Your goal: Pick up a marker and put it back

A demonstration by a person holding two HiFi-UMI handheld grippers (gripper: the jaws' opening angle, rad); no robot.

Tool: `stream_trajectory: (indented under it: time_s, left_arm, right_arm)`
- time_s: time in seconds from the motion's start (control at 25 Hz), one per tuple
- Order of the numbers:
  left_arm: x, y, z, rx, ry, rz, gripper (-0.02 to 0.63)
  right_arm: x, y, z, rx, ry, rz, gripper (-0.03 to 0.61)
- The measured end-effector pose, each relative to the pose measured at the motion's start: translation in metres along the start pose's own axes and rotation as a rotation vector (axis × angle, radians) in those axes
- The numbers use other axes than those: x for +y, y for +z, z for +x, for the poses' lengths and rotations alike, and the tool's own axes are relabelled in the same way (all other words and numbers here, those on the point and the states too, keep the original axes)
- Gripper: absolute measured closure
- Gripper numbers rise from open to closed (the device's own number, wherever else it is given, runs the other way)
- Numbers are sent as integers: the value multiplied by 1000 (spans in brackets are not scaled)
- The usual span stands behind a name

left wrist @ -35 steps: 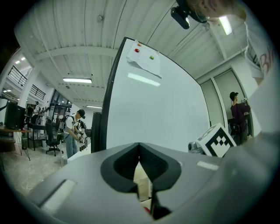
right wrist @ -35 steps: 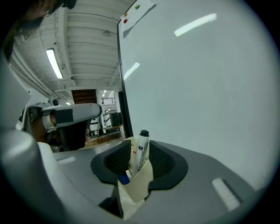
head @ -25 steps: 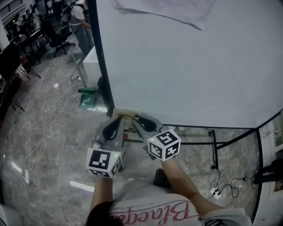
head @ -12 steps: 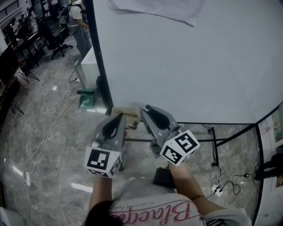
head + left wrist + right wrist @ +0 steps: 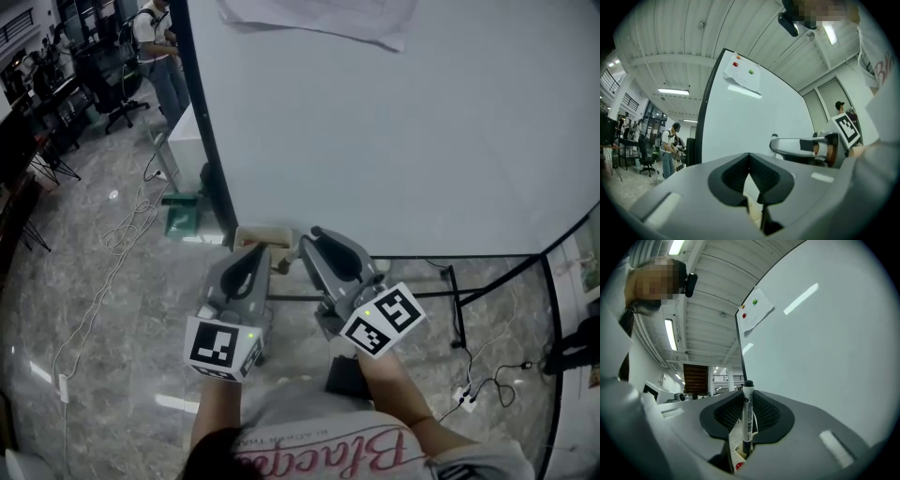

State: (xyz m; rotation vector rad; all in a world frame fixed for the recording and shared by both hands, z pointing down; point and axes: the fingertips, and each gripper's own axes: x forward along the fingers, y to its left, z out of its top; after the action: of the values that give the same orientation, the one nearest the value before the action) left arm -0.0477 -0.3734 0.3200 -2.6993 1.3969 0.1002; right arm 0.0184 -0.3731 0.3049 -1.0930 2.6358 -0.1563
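In the right gripper view a white marker [image 5: 747, 418] with a black cap stands upright between the pads, and my right gripper [image 5: 746, 398] is shut on it. From the head view that right gripper [image 5: 315, 236] points at the lower edge of the whiteboard [image 5: 394, 141], just right of a beige tray [image 5: 262, 233] fixed there. The marker itself is hidden in the head view. My left gripper [image 5: 255, 253] sits below the tray. In its own view the left gripper [image 5: 750, 161] has its jaws together with nothing held.
A paper sheet [image 5: 309, 19] hangs at the top of the board, pinned by magnets [image 5: 743, 77]. The board's black stand [image 5: 450, 281] runs along the floor, with a power strip [image 5: 466, 398] and cables [image 5: 122, 225] nearby. A person [image 5: 159, 47] stands far back left.
My right gripper has risen and tilted upward with the marker, its marker cube swinging to the right. The left gripper has hardly shifted.
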Motion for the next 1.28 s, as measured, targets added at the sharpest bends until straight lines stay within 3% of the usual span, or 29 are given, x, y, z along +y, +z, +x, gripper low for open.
stream_trajectory:
  time_s: [0.52,1.0,1.28]
  left_arm:
    - [7,7,-2,-41,14,-16,615]
    - [14,-2,0,-15,23,-19,615]
    - [25,-4,-2,-12,49,-27,615]
  right_arm:
    - [-4,-15,9,54,-19,-47,511]
    - [-24,-82,26,219,-54,-44,511]
    - [-31,-118,35,356,-67,16,511]
